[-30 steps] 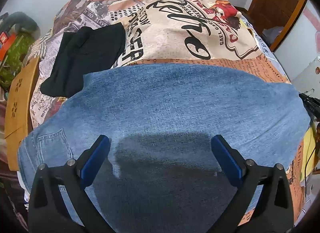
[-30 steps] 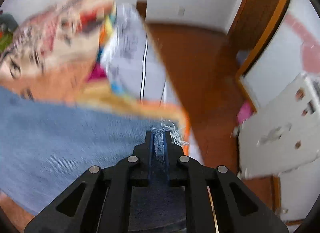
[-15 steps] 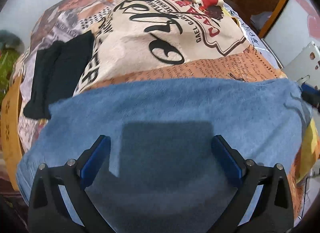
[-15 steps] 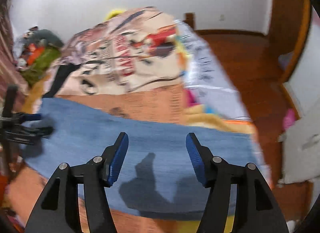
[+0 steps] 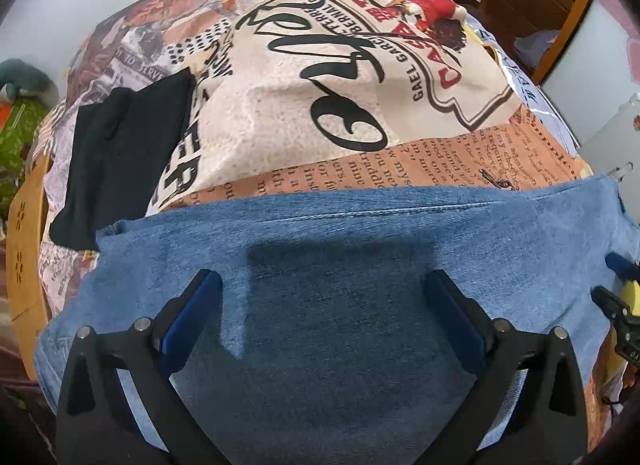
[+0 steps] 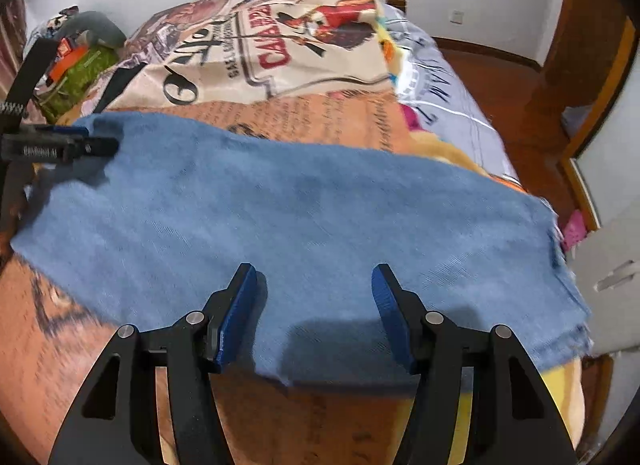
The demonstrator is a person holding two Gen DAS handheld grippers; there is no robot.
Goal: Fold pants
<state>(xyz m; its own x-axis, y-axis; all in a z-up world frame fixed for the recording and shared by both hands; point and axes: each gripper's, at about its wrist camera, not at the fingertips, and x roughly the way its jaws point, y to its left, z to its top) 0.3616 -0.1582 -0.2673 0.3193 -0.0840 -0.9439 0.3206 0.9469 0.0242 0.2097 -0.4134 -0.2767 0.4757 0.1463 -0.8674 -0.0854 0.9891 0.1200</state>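
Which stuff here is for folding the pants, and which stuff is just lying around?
For the job:
jeans
left gripper, open above the jeans
right gripper, open, holding nothing
bedspread the jeans lie on

Just lying about:
black cloth
green bundle beside the bed
white door
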